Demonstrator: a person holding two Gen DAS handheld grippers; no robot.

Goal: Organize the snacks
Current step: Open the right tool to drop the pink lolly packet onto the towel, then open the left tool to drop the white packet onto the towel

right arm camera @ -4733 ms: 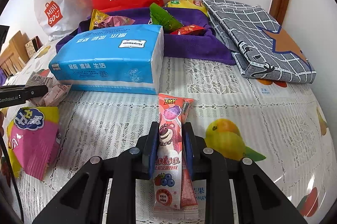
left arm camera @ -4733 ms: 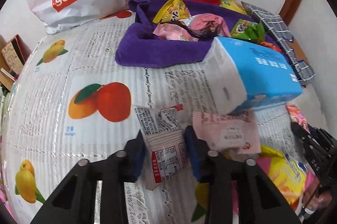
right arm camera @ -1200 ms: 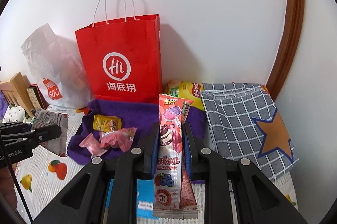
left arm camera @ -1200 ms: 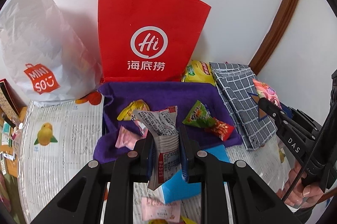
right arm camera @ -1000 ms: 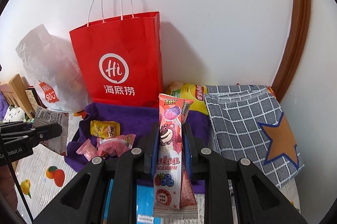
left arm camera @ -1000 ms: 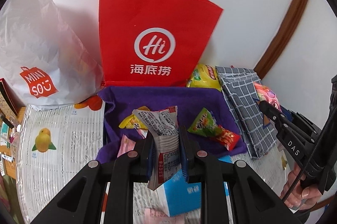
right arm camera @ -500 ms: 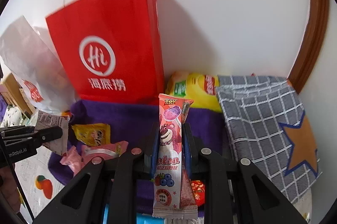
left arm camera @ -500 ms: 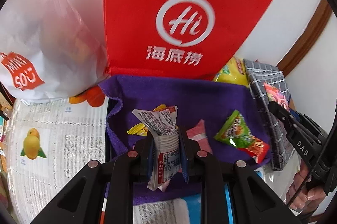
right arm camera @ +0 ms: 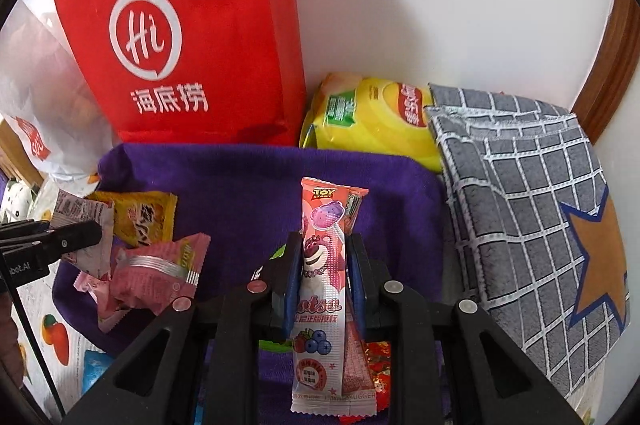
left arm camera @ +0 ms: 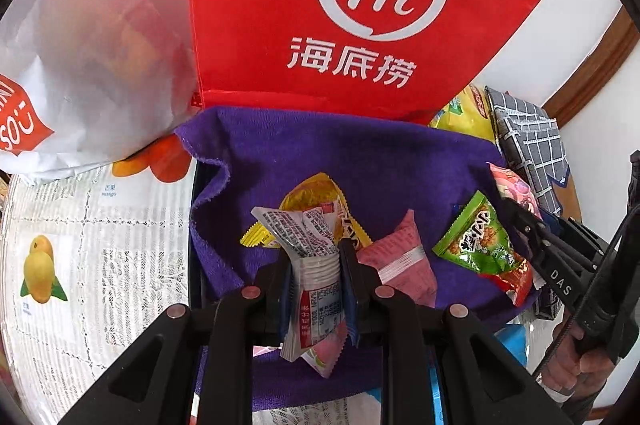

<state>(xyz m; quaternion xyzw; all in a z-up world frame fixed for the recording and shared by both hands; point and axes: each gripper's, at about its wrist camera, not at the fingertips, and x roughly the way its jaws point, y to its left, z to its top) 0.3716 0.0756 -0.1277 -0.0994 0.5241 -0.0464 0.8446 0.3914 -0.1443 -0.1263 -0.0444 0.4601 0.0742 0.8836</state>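
Observation:
My left gripper (left arm camera: 314,257) is shut on a white-and-grey printed snack packet (left arm camera: 308,237), held just above the purple cloth-lined bin (left arm camera: 360,153). In the bin lie a yellow packet (left arm camera: 308,197), a pink packet (left arm camera: 400,261) and a green packet (left arm camera: 476,241). My right gripper (right arm camera: 324,249) holds a long pink bear-print packet (right arm camera: 322,225) upright over the right part of the same bin (right arm camera: 256,185). Its jaws are starting to open, and the pads still press on the packet. Each gripper shows at the edge of the other's view, the right gripper (left arm camera: 520,221) and the left gripper (right arm camera: 86,235).
A red paper bag (left arm camera: 320,5) stands against the wall right behind the bin, with a white plastic bag (left arm camera: 80,45) to its left. A yellow chip bag (right arm camera: 372,121) and a folded grey checked cloth (right arm camera: 520,193) lie to the right. The fruit-print tablecloth (left arm camera: 100,245) spreads to the left.
Both grippers have come down and forward over the purple bin with their packets. The red bag and the snacks in the bin now look larger and closer.

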